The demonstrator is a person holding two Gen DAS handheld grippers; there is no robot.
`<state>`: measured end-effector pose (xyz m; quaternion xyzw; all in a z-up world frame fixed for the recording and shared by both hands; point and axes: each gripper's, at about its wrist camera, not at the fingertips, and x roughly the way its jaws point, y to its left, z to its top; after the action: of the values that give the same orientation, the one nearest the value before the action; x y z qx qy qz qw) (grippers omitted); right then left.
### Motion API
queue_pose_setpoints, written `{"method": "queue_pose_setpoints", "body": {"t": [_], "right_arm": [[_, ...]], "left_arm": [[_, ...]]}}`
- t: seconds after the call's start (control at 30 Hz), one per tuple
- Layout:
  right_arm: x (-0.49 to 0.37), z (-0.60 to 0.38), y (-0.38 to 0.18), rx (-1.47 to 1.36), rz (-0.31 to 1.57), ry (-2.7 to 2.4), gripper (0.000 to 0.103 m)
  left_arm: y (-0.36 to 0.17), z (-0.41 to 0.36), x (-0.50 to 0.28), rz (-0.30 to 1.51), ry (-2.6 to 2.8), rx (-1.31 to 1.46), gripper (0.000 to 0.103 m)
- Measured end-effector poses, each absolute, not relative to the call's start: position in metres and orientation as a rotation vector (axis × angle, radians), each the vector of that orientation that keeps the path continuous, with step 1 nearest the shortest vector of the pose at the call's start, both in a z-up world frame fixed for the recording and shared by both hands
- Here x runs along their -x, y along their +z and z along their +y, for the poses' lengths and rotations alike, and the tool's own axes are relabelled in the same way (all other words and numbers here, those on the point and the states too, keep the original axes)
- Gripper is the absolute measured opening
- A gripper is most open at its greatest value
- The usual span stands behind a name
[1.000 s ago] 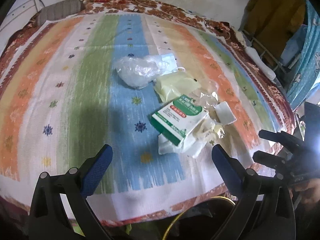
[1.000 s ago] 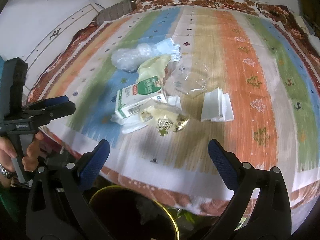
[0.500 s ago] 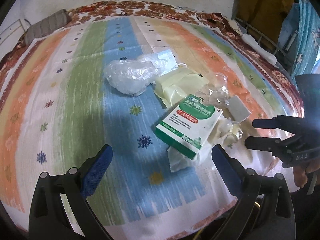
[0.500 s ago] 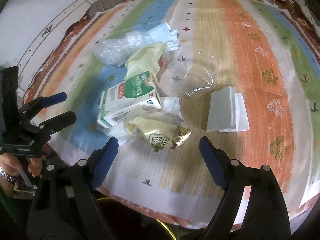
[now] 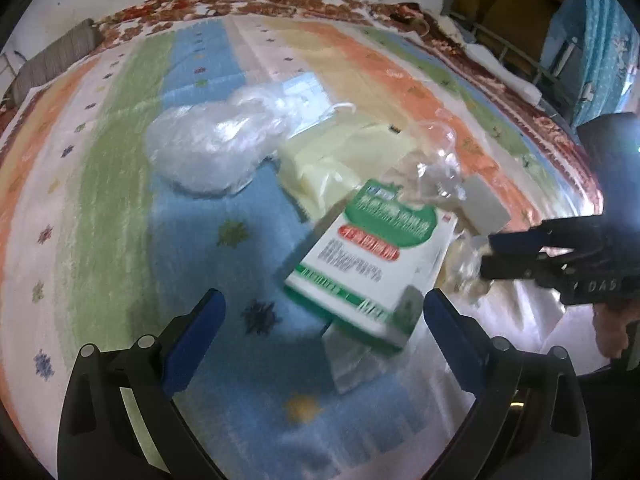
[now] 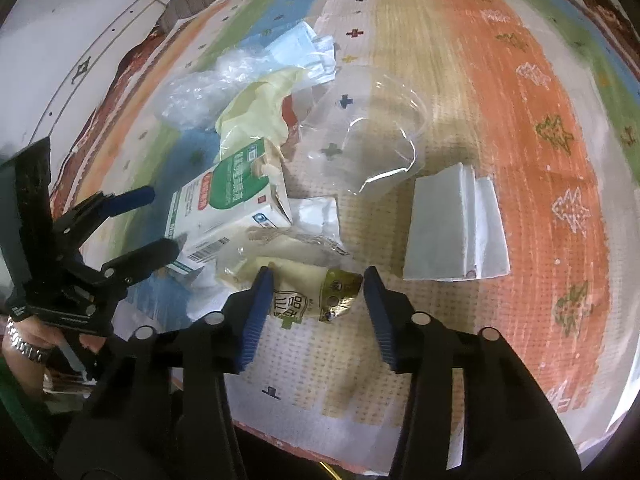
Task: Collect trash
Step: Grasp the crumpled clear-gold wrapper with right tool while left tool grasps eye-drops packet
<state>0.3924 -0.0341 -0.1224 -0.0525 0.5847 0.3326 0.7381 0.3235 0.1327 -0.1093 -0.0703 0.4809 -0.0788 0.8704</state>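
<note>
A pile of trash lies on a striped cloth: a green-and-white carton (image 5: 368,256) (image 6: 224,208), a crumpled clear bag (image 5: 212,148) (image 6: 200,96), a pale yellow glove (image 5: 344,160) (image 6: 256,112), a clear plastic cup (image 6: 376,140), a folded white tissue (image 6: 452,232) and a gold-and-cream wrapper (image 6: 316,292). My right gripper (image 6: 316,300) is open, its jaws on either side of the wrapper. My left gripper (image 5: 320,328) is open, just in front of the carton's near end; it also shows in the right wrist view (image 6: 156,224).
A blue face mask (image 6: 304,52) lies at the far side of the pile. The table's front edge (image 6: 360,444) is right below my right gripper. A grey folded cloth (image 5: 56,60) lies at the far left corner. Furniture and a blue curtain (image 5: 600,40) stand at the right.
Both grippers moved forward toward the pile. The right one came down around the gold wrapper and its jaws narrowed. The left one closed in on the carton.
</note>
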Motion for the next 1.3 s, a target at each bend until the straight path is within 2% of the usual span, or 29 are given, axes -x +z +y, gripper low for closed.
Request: {"method": "queue_pose_setpoints", "body": {"t": [0.53,0.63,1.3], "right_arm": [[-0.393,-0.037,-0.114,0.162,1.277,0.734,0.018],[-0.396,-0.042,-0.113,0.157,1.287,0.721,0.017],[-0.389,-0.051,-0.087,0.179,1.225,0.708,0.017]], "left_arm": [[-0.121,0.109,-0.342,1.031,-0.254,0.045,0.096],[-0.124,0.105,-0.344,1.053,-0.26,0.019,0.084],[-0.1,0.129,-0.319,1.127,-0.05,0.182,0.081]]}}
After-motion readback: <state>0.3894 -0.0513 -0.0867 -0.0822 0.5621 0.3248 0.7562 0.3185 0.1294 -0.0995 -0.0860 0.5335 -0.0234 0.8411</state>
